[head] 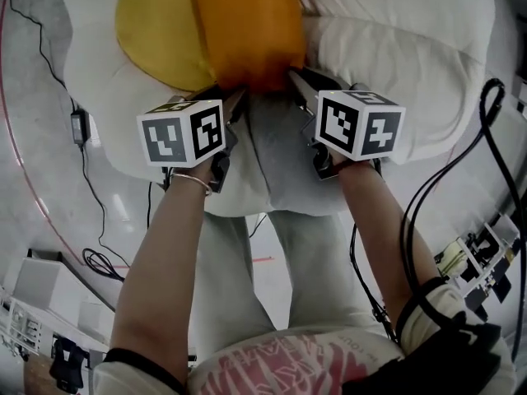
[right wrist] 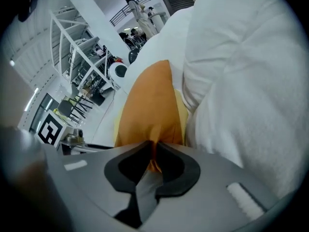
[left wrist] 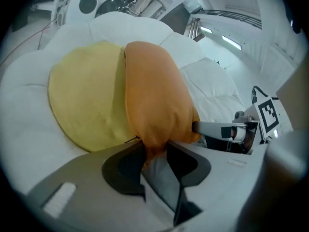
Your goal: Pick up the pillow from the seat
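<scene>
An orange pillow (head: 245, 31) rests on the white cushioned seat (head: 395, 48), lying partly over a round yellow cushion (head: 156, 35). My left gripper (head: 235, 97) pinches the pillow's near left corner; in the left gripper view the orange fabric (left wrist: 154, 105) is squeezed between the black pads of the left gripper (left wrist: 155, 151). At the near right corner my right gripper (head: 296, 81) is shut on a fold of the same pillow (right wrist: 152, 110), with the cloth caught in the right gripper (right wrist: 155, 151). The far end of the pillow is cut off at the top of the head view.
The white seat's padded arm (right wrist: 241, 71) bulges close on the right gripper's right. Black cables (head: 469, 163) hang at the right and others (head: 90, 220) trail on the floor at the left. The person's legs (head: 263, 245) stand against the seat's front edge.
</scene>
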`<state>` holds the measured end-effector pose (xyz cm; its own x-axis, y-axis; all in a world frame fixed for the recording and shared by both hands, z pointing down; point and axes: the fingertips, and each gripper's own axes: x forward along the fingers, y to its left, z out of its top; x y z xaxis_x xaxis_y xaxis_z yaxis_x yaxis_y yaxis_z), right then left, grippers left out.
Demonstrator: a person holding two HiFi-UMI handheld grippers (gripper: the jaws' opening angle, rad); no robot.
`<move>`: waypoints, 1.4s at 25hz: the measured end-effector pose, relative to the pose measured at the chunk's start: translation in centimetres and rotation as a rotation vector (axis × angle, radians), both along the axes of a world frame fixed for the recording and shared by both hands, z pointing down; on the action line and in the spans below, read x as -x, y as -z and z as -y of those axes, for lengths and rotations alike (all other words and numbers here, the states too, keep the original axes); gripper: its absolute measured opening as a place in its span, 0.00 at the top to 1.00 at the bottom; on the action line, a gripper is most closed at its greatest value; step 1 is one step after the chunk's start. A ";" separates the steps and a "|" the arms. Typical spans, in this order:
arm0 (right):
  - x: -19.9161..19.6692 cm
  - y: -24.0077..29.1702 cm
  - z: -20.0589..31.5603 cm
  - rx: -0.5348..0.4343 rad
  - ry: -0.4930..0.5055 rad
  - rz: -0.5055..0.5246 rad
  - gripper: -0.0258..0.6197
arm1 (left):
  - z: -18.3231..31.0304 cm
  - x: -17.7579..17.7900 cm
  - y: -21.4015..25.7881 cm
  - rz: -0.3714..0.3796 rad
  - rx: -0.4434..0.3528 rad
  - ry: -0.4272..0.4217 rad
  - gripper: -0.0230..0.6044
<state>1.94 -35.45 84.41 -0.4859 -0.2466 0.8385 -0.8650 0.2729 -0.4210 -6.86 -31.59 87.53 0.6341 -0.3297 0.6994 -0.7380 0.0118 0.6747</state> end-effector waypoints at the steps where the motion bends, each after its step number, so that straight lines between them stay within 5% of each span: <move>1: 0.3 0.3 -0.1 0.006 -0.005 0.018 0.88 | -0.3 0.3 0.3 -0.012 0.012 0.015 0.72; 8: 0.1 5.9 -2.8 0.116 -0.108 0.105 0.89 | -2.5 0.8 6.7 -0.021 0.046 0.014 0.76; 13: 0.8 10.3 -4.0 0.143 -0.098 0.103 0.90 | -4.0 1.1 11.0 -0.052 0.116 -0.032 0.76; 23: 2.5 20.7 -3.7 0.115 -0.058 0.095 0.92 | -3.7 2.1 21.3 -0.005 0.088 -0.080 0.78; 35: 3.1 36.8 -1.1 -0.070 -0.002 0.169 0.92 | -1.0 2.6 37.2 0.019 -0.124 -0.065 0.78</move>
<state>-1.14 -34.31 47.60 -0.6178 -0.3025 0.7258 -0.7842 0.3055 -0.5401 -9.51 -30.59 50.32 0.6441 -0.3733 0.6676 -0.7470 -0.1189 0.6541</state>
